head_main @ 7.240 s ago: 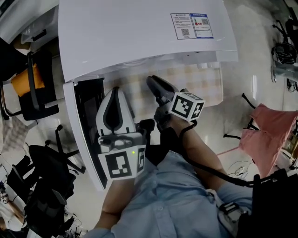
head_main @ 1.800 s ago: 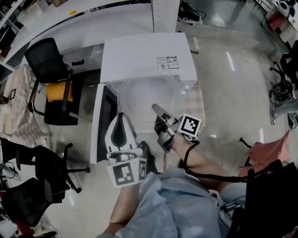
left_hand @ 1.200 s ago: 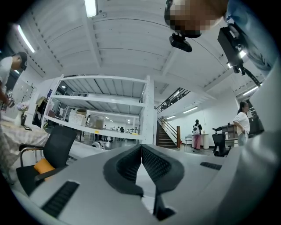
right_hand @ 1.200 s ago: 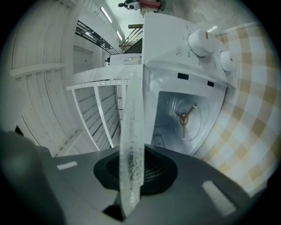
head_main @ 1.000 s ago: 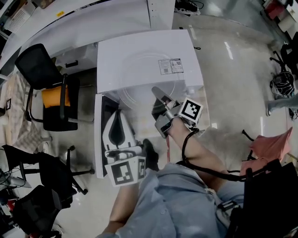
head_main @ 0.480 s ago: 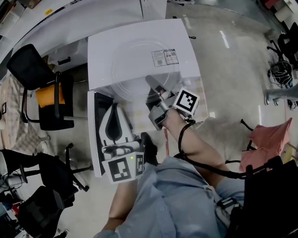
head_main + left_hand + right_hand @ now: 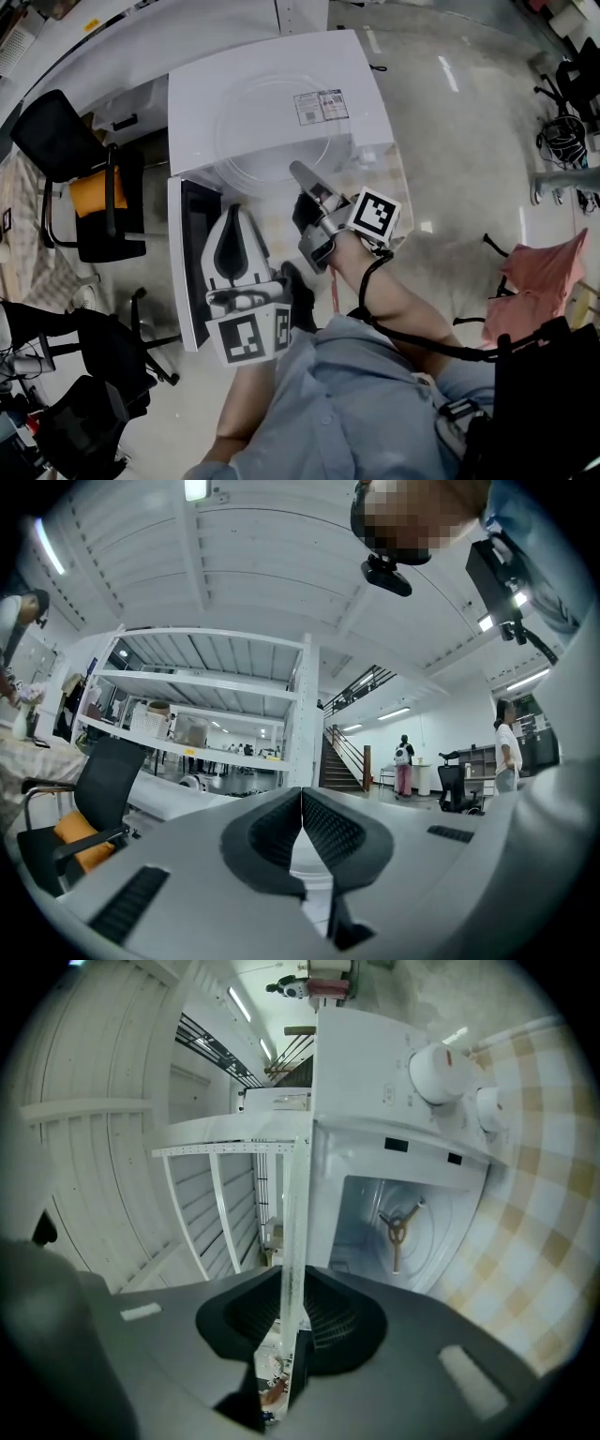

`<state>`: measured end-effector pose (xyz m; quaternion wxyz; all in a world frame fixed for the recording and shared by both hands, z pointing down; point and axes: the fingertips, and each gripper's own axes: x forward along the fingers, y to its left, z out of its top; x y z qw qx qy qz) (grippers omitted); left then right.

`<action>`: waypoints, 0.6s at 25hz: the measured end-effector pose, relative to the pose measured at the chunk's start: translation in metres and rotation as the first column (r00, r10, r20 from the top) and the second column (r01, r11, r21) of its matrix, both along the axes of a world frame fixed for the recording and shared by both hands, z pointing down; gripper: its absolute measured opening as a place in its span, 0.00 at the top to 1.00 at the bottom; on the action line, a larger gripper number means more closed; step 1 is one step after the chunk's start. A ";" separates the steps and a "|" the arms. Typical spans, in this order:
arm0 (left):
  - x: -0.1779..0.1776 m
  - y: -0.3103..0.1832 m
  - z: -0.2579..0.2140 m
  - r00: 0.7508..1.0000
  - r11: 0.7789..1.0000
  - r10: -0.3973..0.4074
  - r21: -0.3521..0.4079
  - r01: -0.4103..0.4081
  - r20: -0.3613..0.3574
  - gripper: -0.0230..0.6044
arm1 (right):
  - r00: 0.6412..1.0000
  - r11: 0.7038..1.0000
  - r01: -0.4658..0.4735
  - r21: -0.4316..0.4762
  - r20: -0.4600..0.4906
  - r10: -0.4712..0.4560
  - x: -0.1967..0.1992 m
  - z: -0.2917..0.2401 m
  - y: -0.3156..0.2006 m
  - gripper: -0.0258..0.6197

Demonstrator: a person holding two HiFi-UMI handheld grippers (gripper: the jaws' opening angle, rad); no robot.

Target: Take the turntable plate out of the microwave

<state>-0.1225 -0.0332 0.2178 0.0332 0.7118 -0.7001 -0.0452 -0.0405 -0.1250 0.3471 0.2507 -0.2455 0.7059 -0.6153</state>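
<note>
Clear round glass turntable plate point(image 7: 272, 131) rests on white microwave point(image 7: 192, 80) top, removal judged done; right gripper point(image 7: 292, 1290) fingers just opening round its rim, left gripper point(image 7: 302, 806) fingers closed, empty.

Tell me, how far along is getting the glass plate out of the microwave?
Nearly finished. Done: the microwave has its door open, no plate shows inside it, and the plate lies on its top. In hand: the right gripper has just been opening its jaws around the plate's rim. Left: draw that gripper clear.
</note>
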 end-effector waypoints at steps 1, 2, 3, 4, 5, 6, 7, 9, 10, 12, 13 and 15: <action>0.003 0.000 0.000 1.000 1.000 0.007 -0.001 -0.007 0.000 0.95 | 1.000 1.000 0.002 0.001 -0.002 -0.002 0.002 0.000 0.004 0.86; 0.007 0.001 0.000 1.000 1.000 0.013 0.000 -0.013 0.001 0.95 | 1.000 1.000 0.003 -0.001 -0.004 -0.003 0.003 0.001 0.008 0.86; 0.010 0.001 -0.001 1.000 1.000 0.020 0.001 -0.020 0.002 0.95 | 1.000 1.000 0.003 -0.003 -0.007 -0.003 0.005 0.002 0.011 0.86; 0.013 0.002 -0.001 1.000 1.000 0.026 0.003 -0.026 0.002 0.95 | 1.000 1.000 0.003 -0.004 -0.010 -0.004 0.007 0.003 0.014 0.86; 0.016 0.002 -0.002 0.999 0.999 0.032 0.004 -0.032 0.002 0.95 | 1.000 1.000 0.004 -0.003 -0.014 -0.004 0.009 0.003 0.017 0.86; 0.018 0.003 -0.002 0.999 0.999 0.037 0.005 -0.037 0.001 0.95 | 1.000 1.000 0.005 -0.001 -0.017 -0.005 0.011 0.003 0.019 0.86; 0.020 0.003 -0.001 0.999 0.999 0.040 0.005 -0.040 -0.001 0.95 | 1.000 1.000 0.006 -0.001 -0.017 -0.006 0.011 0.002 0.020 0.86; 0.023 0.005 0.000 0.999 0.999 0.047 0.003 -0.047 -0.004 0.95 | 1.000 1.000 0.005 -0.004 -0.006 -0.005 0.013 0.002 0.024 0.86; 0.025 0.007 0.000 0.999 0.999 0.050 0.002 -0.050 -0.005 0.95 | 1.000 1.000 0.003 -0.006 0.000 -0.003 0.015 0.002 0.026 0.86; 0.030 0.010 0.001 0.998 0.998 0.055 0.003 -0.055 -0.005 0.95 | 1.000 1.000 0.001 -0.008 -0.001 -0.001 0.019 0.003 0.030 0.90; 0.032 0.011 0.001 0.998 0.998 0.057 0.004 -0.057 -0.005 0.95 | 1.000 1.000 -0.001 -0.009 -0.003 0.001 0.020 0.003 0.030 0.90; 0.033 0.012 0.001 0.998 0.998 0.059 0.006 -0.058 -0.005 0.95 | 1.000 1.000 -0.005 -0.012 -0.001 0.005 0.021 0.003 0.030 0.90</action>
